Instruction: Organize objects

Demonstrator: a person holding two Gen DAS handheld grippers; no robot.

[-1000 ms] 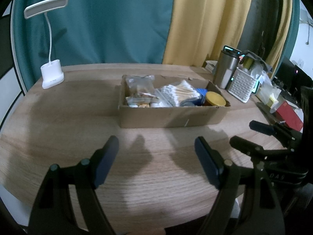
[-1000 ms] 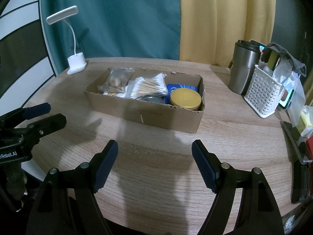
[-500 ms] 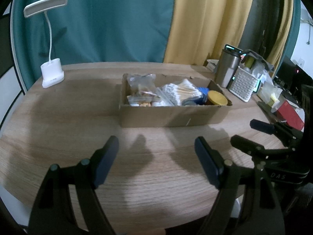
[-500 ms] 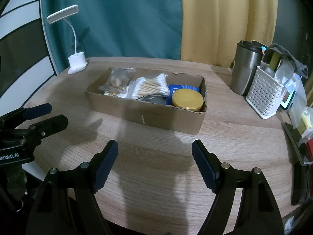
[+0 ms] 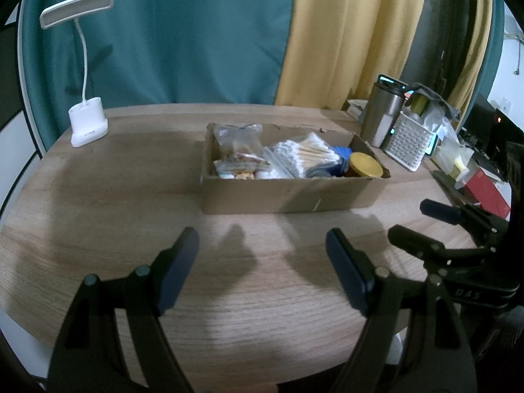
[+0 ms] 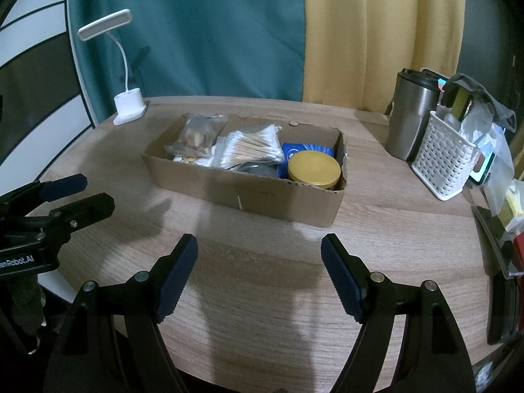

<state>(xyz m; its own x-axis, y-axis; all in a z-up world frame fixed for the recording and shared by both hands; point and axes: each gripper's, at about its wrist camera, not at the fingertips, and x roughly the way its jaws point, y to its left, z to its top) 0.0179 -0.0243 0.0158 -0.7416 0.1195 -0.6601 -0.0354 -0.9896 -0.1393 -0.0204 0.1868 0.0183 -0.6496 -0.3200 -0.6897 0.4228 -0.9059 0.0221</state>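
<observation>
Both grippers parked low over wooden table (image 5: pixel 98 196), angled down, nothing between fingers

Left gripper (image 5: pixel 262 249): jaws spread wide, empty, blue pads clear of tabletop. Straight ahead, a bit to its right: shallow cardboard box (image 5: pixel 288 196) lying flat on table, well apart from fingertips. Right gripper (image 5: pixel 432 226) visible off to its right side, near table edge

Right gripper in own view (image 6: pixel 258 252): also standing apart, holding nothing. Box (image 6: pixel 249 193) ahead, slightly left of centre, sitting skewed w/ near right corner closest. Left gripper (image 6: pixel 78 193) poking in from its left

Inside box, seen from right gripper: clear bag of snacks/small bits (image 6: pixel 199 134) at far left end; bag of cotton swabs (image 6: pixel 252 147) in middle, leaning on other stuff; blue packet (image 6: pixel 304 149) behind gold-lidded round tin (image 6: pixel 313 167) at right end; dark grey round item (image 6: pixel 258 170) in front of swabs, can't tell what

Beyond box to far left: white desk lamp (image 6: pixel 129 108) w/ bent neck, at table's back edge. To right of right gripper: steel tumbler (image 6: pixel 411 114) upright, white perforated basket (image 6: pixel 440 160) just beside it, stuffed w/ plastic bags & oddments. Red box (image 5: pixel 488 193) at far right in left view. Teal curtain (image 5: pixel 180 32) and yellow curtain (image 5: pixel 353 32) behind
</observation>
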